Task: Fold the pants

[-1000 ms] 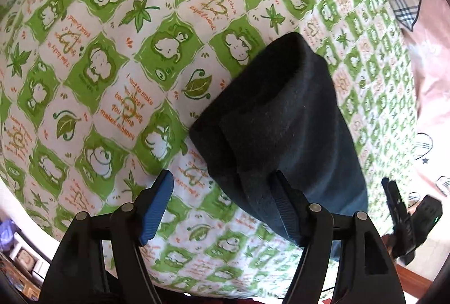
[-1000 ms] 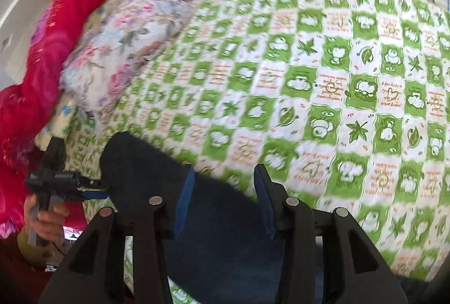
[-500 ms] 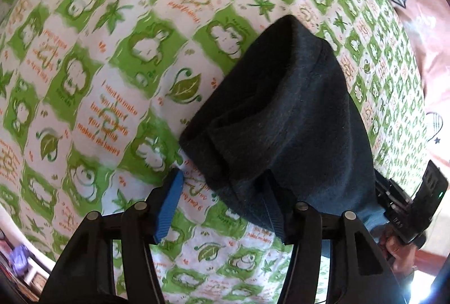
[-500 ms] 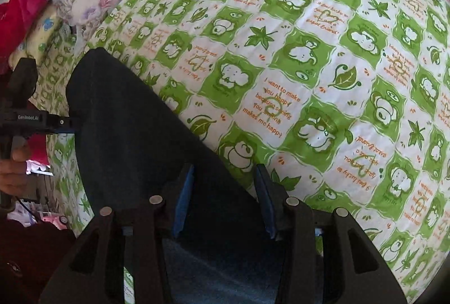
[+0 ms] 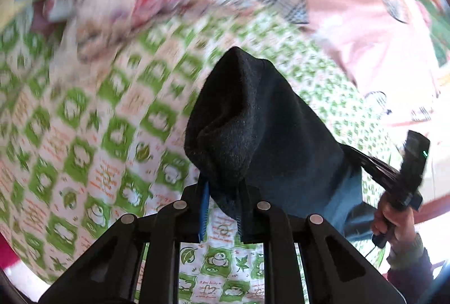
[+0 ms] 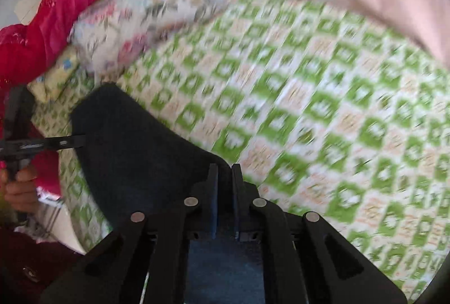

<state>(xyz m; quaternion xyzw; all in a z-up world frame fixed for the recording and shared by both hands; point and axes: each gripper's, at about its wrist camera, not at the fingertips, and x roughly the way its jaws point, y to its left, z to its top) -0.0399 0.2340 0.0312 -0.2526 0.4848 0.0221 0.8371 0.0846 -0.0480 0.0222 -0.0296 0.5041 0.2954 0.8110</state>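
The dark folded pants hang above the green and white patterned bedspread. My left gripper is shut on one bunched corner of them. In the right wrist view my right gripper is shut on the opposite corner of the pants. The cloth stretches between both grippers and is lifted off the bed. The other gripper shows at each view's edge: the right one in the left wrist view, the left one in the right wrist view. Both views are motion-blurred.
A pink blanket with plaid heart patches lies at the far side of the bed. A floral pillow and a red cover lie at the far left. The bedspread spreads to the right.
Both grippers have closed on the pants' corners and lifted them off the bedspread. Both cameras have tilted up, so the far bedding shows.
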